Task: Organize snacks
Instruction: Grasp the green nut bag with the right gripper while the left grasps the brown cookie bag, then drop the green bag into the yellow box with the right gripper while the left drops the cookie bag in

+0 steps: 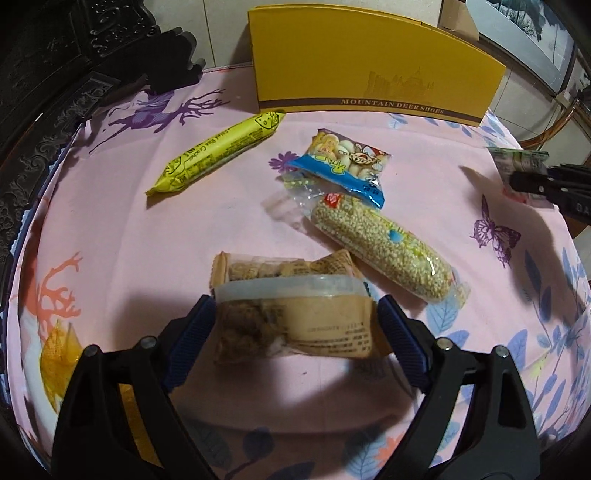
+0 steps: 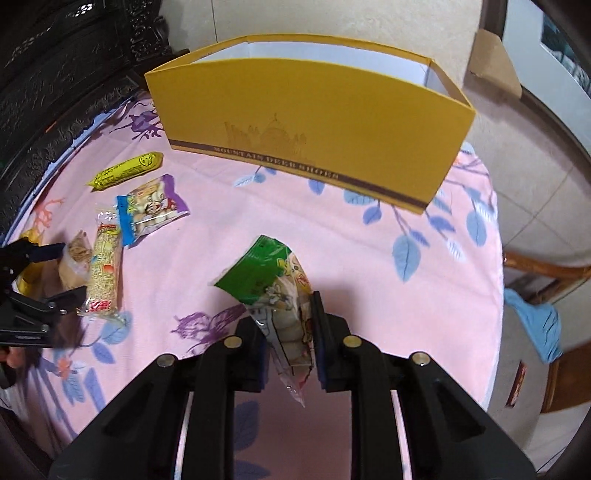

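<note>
Dark carved wooden furniture (image 1: 44, 110), beige wall (image 2: 332, 18), tiled floor (image 2: 546, 206).

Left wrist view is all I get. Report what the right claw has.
Observer: The right claw is shut on a green-topped snack packet, pinching its lower half.
Operator: Now describe the yellow box from above.
Observer: Its top is open and the inner walls are white. The floor of the box is hidden from here.
</note>
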Action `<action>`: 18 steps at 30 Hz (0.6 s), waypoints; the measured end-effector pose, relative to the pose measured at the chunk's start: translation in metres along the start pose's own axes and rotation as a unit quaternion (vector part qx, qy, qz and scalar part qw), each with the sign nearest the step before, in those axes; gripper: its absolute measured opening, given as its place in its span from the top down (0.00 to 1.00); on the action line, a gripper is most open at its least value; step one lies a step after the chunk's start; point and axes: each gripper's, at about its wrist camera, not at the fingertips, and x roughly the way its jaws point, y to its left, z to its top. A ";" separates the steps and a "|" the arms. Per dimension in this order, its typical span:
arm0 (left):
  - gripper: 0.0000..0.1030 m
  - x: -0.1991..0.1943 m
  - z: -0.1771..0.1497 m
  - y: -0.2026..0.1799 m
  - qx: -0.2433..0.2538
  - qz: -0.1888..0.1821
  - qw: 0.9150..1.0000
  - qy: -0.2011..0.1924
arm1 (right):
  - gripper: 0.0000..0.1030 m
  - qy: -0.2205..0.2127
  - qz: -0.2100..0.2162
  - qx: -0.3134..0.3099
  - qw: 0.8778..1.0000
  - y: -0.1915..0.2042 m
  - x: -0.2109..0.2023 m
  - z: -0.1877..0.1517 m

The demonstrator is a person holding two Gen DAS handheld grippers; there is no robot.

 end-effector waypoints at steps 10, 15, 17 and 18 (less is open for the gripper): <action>0.23 -0.004 -0.005 -0.001 0.002 -0.010 1.000 -0.015 | 0.81 0.005 0.006 0.017 1.000 0.007 -0.003 -0.006; 0.25 -0.008 -0.008 -0.001 -0.002 -0.013 1.000 -0.011 | 0.81 0.002 0.007 0.014 1.000 0.011 -0.009 -0.006; 0.25 -0.015 -0.009 0.000 -0.003 -0.011 1.000 -0.014 | 0.81 -0.002 0.008 0.014 1.000 0.013 -0.013 -0.006; 0.25 -0.019 -0.010 0.002 -0.003 -0.010 1.000 -0.017 | 0.81 -0.003 0.008 0.014 1.000 0.014 -0.015 -0.006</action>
